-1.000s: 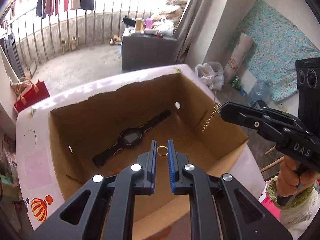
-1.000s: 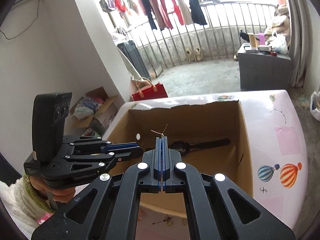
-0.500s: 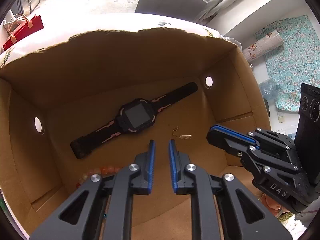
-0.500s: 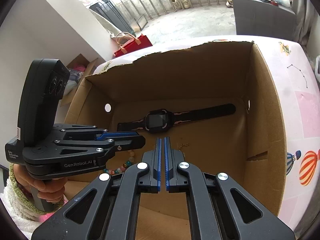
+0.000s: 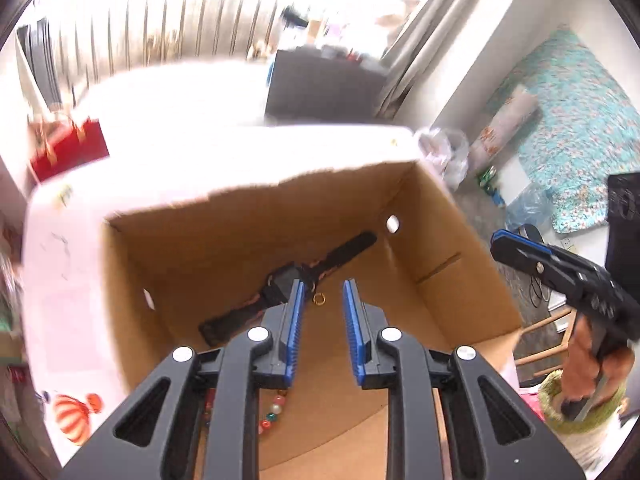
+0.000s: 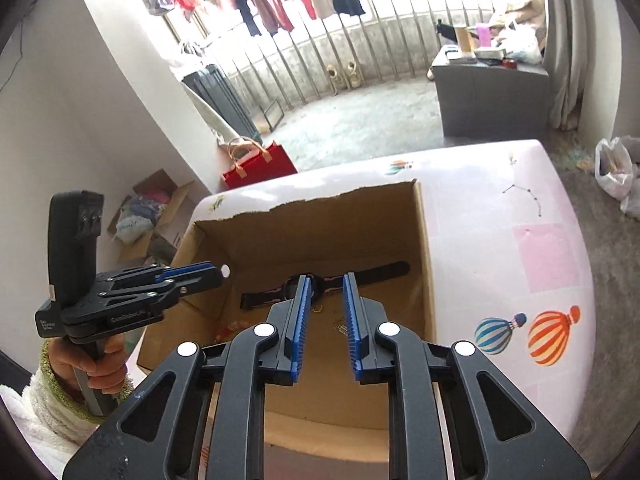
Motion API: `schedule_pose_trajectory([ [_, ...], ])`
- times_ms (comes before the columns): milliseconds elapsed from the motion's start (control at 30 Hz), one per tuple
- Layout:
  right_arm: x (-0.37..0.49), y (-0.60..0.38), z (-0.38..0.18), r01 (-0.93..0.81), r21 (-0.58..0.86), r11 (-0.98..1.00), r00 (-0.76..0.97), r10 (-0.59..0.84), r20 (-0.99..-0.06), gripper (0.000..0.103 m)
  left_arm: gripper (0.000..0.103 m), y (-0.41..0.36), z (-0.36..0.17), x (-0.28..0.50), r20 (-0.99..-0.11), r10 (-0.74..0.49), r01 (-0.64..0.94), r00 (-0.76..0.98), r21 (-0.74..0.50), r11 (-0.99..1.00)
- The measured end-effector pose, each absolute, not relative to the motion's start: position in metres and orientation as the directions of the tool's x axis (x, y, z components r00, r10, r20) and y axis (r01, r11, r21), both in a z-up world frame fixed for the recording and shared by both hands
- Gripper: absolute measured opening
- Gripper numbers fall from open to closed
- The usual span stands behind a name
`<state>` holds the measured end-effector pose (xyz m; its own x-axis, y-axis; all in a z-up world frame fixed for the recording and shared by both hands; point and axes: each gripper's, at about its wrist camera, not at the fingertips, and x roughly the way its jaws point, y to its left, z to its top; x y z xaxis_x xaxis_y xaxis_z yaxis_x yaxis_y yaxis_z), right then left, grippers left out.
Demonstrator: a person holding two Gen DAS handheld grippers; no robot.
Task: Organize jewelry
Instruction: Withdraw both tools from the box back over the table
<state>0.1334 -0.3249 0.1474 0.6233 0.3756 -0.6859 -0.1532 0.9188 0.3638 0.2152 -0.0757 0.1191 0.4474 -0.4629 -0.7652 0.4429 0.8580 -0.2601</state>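
A cardboard box (image 5: 460,304) is taken as the landmark; it stands on a pink tabletop (image 6: 520,248) printed with balloons. On the box floor a black watch (image 5: 288,284) is laid out flat, its strap running slantwise from the near left toward the far right wall in the left wrist view. Just beside the watch case, on the near side, a small gold ring (image 5: 319,299) is seen. A beaded bracelet (image 5: 274,410) lies against the near wall of the box, partly hidden under the left gripper (image 5: 322,328). A fine chain (image 6: 341,327) is made out on the box floor, near the ring.

Both grippers are held above the near rim of the box, pointed down into it. The jaws of the left gripper are opening, with nothing between the pads. The jaws of the right gripper (image 6: 325,324) are likewise opening and nothing is held.

No loose jewelry is seen on the tabletop outside the box, so it cannot be told which gripper is nearer a next piece.
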Motion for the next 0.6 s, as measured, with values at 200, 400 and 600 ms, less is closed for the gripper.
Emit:
schedule_pose_trajectory([
  [200, 0.060, -0.350, 0.162, -0.189, 0.391, 0.901, 0.698, 0.403, -0.592, 0.024, 0.031, -0.038, 0.154, 0.114, -0.611, -0.559, 0.573, 0.561, -0.200, 0.795],
  [400, 0.022, -0.333, 0.129, -0.203, 0.362, 0.910, 0.632, 0.404, -0.662, 0.027, 0.031, -0.017, 0.133, 0.057, -0.600, -0.648, 0.602, 0.469, -0.319, 0.732],
  [600, 0.032, -0.315, 0.059, -0.105, 0.351, 0.930, 0.497, 0.355, -0.792, 0.027, 0.031, -0.055, 0.077, 0.041, -0.664, -0.623, 0.604, 0.414, -0.312, 0.734],
])
